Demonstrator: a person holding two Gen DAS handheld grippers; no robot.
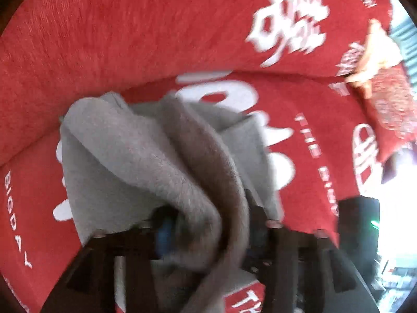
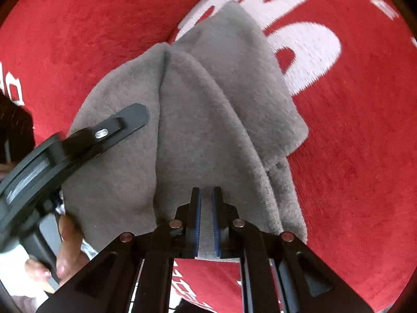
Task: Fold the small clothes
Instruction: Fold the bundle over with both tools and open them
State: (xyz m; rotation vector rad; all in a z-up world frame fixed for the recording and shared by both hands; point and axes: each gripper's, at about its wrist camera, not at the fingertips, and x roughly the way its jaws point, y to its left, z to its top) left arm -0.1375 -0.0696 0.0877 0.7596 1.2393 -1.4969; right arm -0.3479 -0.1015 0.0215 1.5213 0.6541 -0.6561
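The grey fleece garment (image 2: 208, 120) is hanging bunched in loose folds over a red cover (image 2: 365, 156) printed with large white lettering, and everything else here is sitting around that garment. In the right wrist view, the right gripper (image 2: 207, 221) is pinching a strip of the garment's near edge between its two blue pads, which are standing narrow and parallel with the grey cloth filling the slot between them; the rest of the garment is draping away from that pinch toward the top of the view. To the left of the garment in the same view, the left gripper (image 2: 125, 122) is lying against its grey surface, one black finger reaching across the cloth, while a hand (image 2: 65, 247) is gripping that tool's handle below the garment's lower left edge. In the blurred left wrist view, the left gripper (image 1: 208, 234) is standing with its jaws apart, a thick twisted fold of the garment (image 1: 161, 161) running loosely between them; whether either pad is touching the cloth cannot be told. Beyond the garment's far right side, a red patterned cushion (image 1: 388, 109) is resting on the cover.
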